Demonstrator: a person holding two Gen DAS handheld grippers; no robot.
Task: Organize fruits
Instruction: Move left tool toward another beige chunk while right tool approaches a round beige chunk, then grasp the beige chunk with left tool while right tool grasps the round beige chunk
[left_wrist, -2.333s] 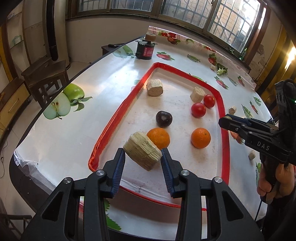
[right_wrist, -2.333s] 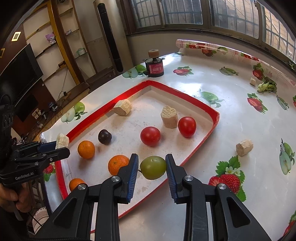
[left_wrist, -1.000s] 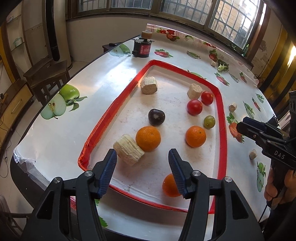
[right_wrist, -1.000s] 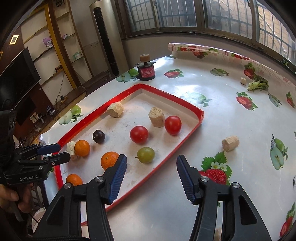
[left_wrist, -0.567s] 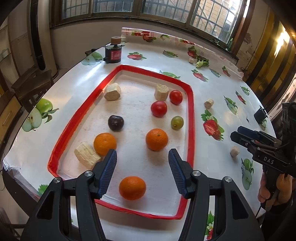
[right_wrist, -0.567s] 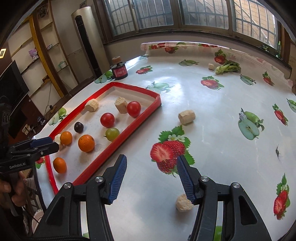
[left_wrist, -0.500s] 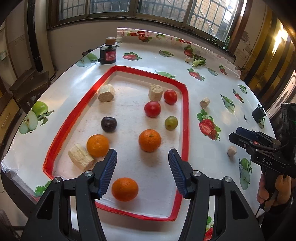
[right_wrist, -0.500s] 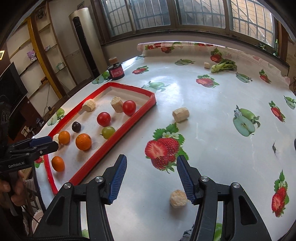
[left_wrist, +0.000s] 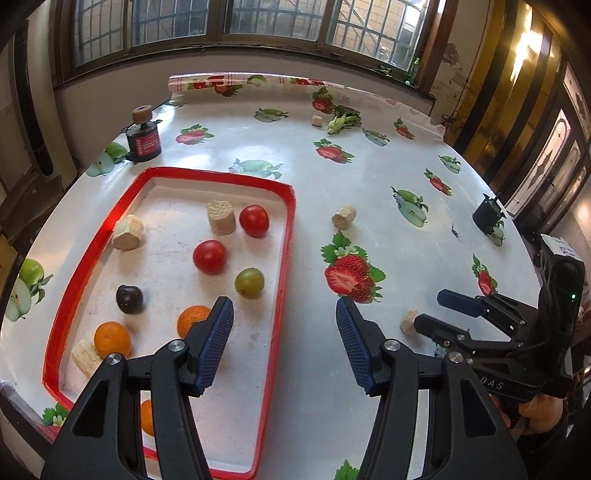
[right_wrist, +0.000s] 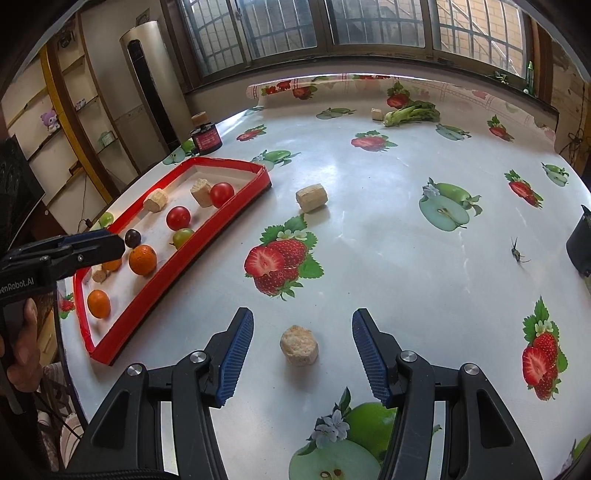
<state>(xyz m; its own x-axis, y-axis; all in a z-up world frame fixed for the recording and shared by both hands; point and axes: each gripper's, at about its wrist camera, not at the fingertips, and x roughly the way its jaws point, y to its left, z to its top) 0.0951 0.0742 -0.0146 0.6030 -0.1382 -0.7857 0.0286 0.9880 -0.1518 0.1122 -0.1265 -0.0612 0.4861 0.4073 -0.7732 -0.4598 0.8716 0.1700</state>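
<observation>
The red-rimmed tray (left_wrist: 286, 258) holds two tomatoes (left_wrist: 254, 220), a green fruit (left_wrist: 249, 282), a dark plum (left_wrist: 129, 299), three oranges (left_wrist: 112, 339) and three corn pieces (left_wrist: 221, 217). My left gripper (left_wrist: 282, 332) hangs open and empty above the tray's right rim. My right gripper (right_wrist: 301, 332) is open over the bare tablecloth. A loose corn piece (right_wrist: 299, 345) lies on the table in the gap between its fingers, clear of both pads. Another corn piece (right_wrist: 312, 198) lies farther out, beside the tray (right_wrist: 207, 236).
A black jar with a red label (left_wrist: 142, 138) stands behind the tray. A leafy green vegetable (right_wrist: 410, 112) and a small corn piece (right_wrist: 376, 113) lie at the far edge. A black object (right_wrist: 580, 247) sits at the right edge, with an insect (right_wrist: 517, 253) beside it.
Both grippers let go of the corn piece and the green fruit in the tray, then moved right. The left now hangs over the tray's right rim; the right straddles a loose corn piece.
</observation>
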